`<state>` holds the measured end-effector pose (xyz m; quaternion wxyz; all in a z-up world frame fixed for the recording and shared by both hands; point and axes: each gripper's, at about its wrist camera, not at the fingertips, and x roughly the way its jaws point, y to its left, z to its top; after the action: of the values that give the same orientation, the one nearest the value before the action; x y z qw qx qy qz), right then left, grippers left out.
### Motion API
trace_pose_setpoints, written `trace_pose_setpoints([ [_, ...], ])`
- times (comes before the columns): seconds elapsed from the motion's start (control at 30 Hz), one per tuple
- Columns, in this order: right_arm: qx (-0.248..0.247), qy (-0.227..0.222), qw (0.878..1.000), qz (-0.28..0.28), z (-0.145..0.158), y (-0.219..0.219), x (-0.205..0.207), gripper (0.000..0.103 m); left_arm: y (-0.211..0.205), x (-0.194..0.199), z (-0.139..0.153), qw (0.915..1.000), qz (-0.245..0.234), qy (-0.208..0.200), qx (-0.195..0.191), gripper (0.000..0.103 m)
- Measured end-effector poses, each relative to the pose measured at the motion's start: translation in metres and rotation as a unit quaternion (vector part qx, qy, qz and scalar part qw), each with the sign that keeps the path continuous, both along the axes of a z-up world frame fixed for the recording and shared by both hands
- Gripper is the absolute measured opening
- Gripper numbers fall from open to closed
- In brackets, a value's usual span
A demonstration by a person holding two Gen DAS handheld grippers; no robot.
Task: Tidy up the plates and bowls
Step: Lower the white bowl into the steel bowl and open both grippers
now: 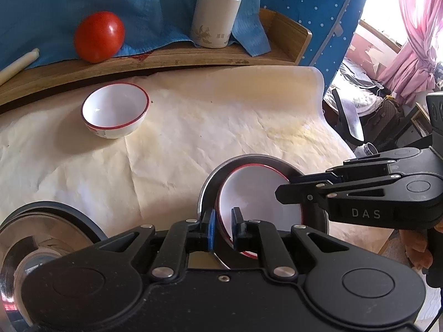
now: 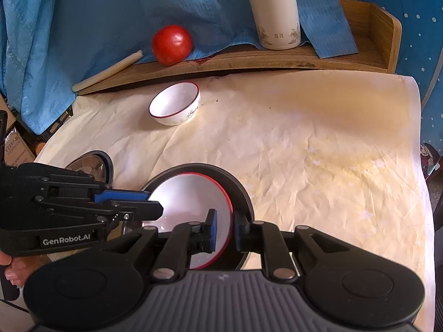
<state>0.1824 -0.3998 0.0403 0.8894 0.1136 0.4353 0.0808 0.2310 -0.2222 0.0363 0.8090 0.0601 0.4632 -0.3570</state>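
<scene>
L hand-held gripper on red-rimmed bowl, steel dish, tomato

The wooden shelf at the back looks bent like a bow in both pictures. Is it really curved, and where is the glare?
Left wrist view: the fisheye lens probably bows the wooden shelf; the window at the top right is washed out white. Right wrist view: same bowing, and the blue cloth looks slightly blurred.

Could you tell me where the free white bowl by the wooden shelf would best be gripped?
Probably on the white bowl's red rim, from above on the near side: it stands upright, open and alone on the paper, so one finger can go inside its thin wall and one outside.
</scene>
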Motion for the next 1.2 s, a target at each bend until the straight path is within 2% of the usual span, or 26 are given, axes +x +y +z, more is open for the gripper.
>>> trace_pose_setpoints([
  [0.23, 0.004, -0.01, 1.0, -0.002, 0.006, -0.001, -0.002, 0.017, 0.007, 0.005, 0.01, 0.9997, 0.007, -0.007, -0.02, 0.015],
  [0.3, 0.008, -0.017, 1.0, -0.003, 0.009, -0.002, -0.002, 0.017, 0.01, 0.006, 0.014, 0.9995, 0.012, -0.012, -0.025, 0.021],
  [0.43, 0.015, -0.042, 0.999, 0.0, 0.019, -0.005, -0.003, 0.017, 0.02, 0.012, 0.02, 0.999, 0.028, -0.026, -0.026, 0.024],
  [0.6, 0.028, -0.059, 0.998, 0.006, 0.024, -0.007, 0.009, 0.025, 0.037, 0.029, 0.024, 0.9974, 0.059, -0.031, -0.029, 0.033],
  [0.63, 0.031, -0.061, 0.998, 0.007, 0.024, -0.007, 0.011, 0.027, 0.04, 0.033, 0.024, 0.9969, 0.066, -0.031, -0.03, 0.034],
  [0.7, 0.036, -0.063, 0.997, 0.009, 0.024, -0.008, 0.018, 0.032, 0.046, 0.04, 0.024, 0.9957, 0.082, -0.032, -0.03, 0.044],
  [0.83, 0.049, -0.067, 0.996, 0.011, 0.021, -0.01, 0.032, 0.047, 0.055, 0.055, 0.025, 0.9926, 0.113, -0.038, -0.027, 0.058],
  [0.97, 0.063, -0.069, 0.996, 0.012, 0.017, -0.009, 0.052, 0.065, 0.063, 0.075, 0.023, 0.9873, 0.152, -0.036, -0.03, 0.078],
  [1.13, 0.074, -0.065, 0.995, 0.001, 0.006, -0.007, 0.08, 0.088, 0.076, 0.099, 0.017, 0.9766, 0.209, -0.026, -0.041, 0.09],
  [1.2, 0.075, -0.064, 0.995, -0.001, 0.001, -0.006, 0.089, 0.091, 0.08, 0.105, 0.014, 0.9723, 0.228, -0.028, -0.043, 0.091],
])
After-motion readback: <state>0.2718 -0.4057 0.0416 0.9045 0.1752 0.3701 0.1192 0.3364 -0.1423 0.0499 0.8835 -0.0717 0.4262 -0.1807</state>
